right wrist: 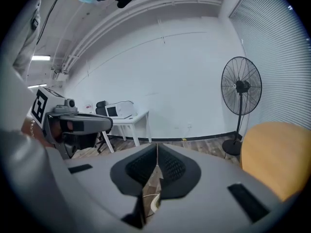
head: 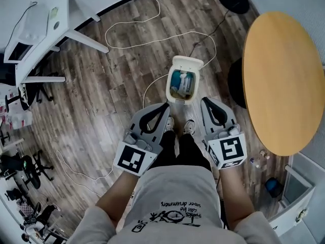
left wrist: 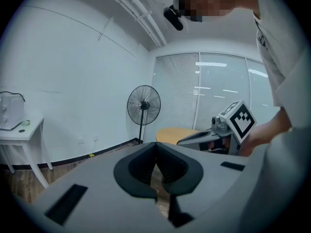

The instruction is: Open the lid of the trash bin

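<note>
The small white trash bin (head: 174, 96) stands on the wood floor just ahead of the person's shoes (head: 189, 127). Its lid (head: 187, 62) is tipped back, and blue and white rubbish shows inside. Both grippers are held high near the person's waist, well above the bin, pointing forward over it. My left gripper (head: 165, 105) (left wrist: 155, 147) has its dark pads meeting with nothing between them. My right gripper (head: 205, 101) (right wrist: 156, 147) is likewise shut and empty. Each gripper also shows from the side in the other's view.
A round wooden table (head: 284, 80) fills the right side, close to the bin. A white desk (head: 45, 29) stands at the far left, with office chairs below it. A white cable (head: 152, 34) loops across the floor to the bin. A standing fan (left wrist: 144, 106) (right wrist: 241, 89) is by the blinds.
</note>
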{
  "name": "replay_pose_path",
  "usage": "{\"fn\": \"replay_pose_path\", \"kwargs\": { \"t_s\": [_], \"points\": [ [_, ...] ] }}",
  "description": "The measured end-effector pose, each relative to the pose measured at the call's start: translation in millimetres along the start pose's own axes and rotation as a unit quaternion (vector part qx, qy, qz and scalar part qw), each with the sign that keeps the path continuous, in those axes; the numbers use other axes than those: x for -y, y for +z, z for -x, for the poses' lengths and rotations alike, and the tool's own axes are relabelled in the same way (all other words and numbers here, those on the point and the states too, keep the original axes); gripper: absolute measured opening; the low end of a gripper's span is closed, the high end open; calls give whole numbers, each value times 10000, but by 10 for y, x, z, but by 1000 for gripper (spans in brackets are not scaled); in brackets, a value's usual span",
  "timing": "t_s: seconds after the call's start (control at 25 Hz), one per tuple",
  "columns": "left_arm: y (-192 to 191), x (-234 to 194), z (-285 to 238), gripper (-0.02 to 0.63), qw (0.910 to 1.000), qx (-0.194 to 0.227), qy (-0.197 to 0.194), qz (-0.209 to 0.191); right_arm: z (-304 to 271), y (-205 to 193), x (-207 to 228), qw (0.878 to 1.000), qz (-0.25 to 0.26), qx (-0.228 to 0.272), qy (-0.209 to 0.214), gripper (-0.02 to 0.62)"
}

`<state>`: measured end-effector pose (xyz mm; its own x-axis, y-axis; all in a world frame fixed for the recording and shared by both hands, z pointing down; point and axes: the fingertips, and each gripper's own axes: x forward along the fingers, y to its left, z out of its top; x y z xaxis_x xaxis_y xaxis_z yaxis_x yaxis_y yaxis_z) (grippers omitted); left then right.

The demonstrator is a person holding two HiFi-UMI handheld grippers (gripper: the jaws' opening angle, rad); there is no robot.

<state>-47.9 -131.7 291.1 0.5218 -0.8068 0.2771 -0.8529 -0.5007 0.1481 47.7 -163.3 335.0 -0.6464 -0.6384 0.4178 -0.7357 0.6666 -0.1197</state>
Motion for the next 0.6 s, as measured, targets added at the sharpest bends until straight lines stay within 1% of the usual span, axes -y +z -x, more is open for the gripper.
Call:
{"fn": "replay_pose_path", "kwargs": {
  "t_s": [0.2,0.36,0.6],
  "points": [
    [320,143,207,15,9999,126,-35,-23,240,276,-96,9998,109,147,30,14],
    [562,235,345,15,9995,261,-59,-141,451,564,-175,9991,206,361,17,11],
    [890,305,554,15,9991,400,-5,-154,729,940,-282,9976,340,611,18,8]
  ]
}}
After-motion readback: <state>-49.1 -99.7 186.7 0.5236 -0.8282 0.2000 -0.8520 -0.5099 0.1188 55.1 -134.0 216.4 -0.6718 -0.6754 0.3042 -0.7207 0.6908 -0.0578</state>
